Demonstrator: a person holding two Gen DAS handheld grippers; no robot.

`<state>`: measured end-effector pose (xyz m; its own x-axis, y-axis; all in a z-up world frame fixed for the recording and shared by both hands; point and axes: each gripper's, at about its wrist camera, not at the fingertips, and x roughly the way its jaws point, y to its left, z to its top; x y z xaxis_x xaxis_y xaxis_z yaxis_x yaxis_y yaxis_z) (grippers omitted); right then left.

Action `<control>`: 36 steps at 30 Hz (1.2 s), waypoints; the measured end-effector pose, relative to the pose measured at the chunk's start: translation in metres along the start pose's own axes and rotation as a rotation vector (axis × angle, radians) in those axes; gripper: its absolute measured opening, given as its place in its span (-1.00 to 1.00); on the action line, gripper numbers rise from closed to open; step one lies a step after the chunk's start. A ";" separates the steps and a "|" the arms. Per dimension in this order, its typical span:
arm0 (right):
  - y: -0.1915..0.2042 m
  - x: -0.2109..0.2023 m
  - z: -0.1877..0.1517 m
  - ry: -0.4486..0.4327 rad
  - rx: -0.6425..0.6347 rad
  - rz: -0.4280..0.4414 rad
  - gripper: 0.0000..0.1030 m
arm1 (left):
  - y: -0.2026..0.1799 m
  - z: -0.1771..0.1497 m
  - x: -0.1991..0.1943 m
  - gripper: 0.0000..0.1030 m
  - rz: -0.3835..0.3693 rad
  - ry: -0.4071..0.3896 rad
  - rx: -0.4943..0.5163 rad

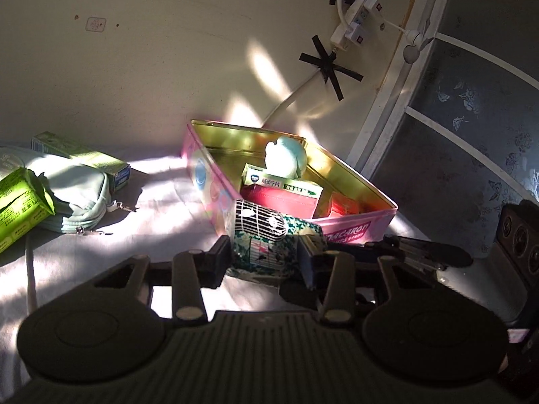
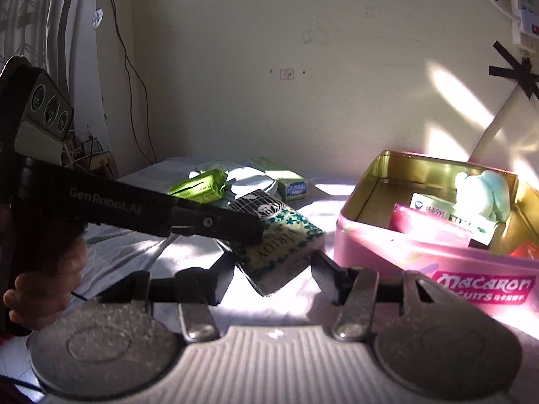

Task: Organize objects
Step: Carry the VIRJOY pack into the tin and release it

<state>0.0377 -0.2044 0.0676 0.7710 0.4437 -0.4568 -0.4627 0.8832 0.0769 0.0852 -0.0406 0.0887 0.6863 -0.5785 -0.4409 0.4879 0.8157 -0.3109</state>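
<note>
Tissue pack, the one with the birdcage print, sits clamped between the fingers of our left gripper, just in front of the pink tin and close against its near wall. From the left wrist we see the pack end-on, so its lettering is hidden. Switch to the right wrist and the same tissue pack shows its broad face tilted, with green floral print and writing, and the left gripper reaches in from the left, gripping its upper edge. Our right gripper is spread wide around the pack's lower corner, with gaps on both sides; we can't see any contact.

The left view alone gives us the pale blue zip pouch with a green carton lying on it, over on the white sheet. Inside the tin we've got a mint plush toy, a white-and-green box and a red pouch. The right view adds the pink tin's "Macaron" label and a hand on the left gripper's handle.
</note>
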 end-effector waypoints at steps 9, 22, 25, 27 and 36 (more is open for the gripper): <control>-0.089 -0.020 0.013 -0.056 0.057 -0.194 0.00 | -0.059 0.038 0.102 -0.12 -0.081 0.065 0.111; -0.186 -0.001 -0.004 -0.029 0.136 -0.362 0.15 | -0.093 0.044 0.194 -0.12 -0.002 0.137 0.148; -0.189 -0.003 -0.011 -0.045 0.168 -0.362 0.15 | -0.097 0.043 0.189 -0.13 0.042 0.127 0.178; -0.188 -0.007 -0.012 -0.058 0.173 -0.365 0.15 | -0.098 0.044 0.182 -0.13 0.088 0.122 0.193; -0.175 -0.033 -0.009 -0.111 0.273 -0.372 0.21 | -0.087 0.040 0.129 -0.12 0.231 0.048 0.220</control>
<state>0.0892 -0.3746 0.0608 0.9115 0.0905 -0.4013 -0.0263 0.9863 0.1627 0.1530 -0.1865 0.0930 0.7684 -0.3734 -0.5197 0.4312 0.9022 -0.0107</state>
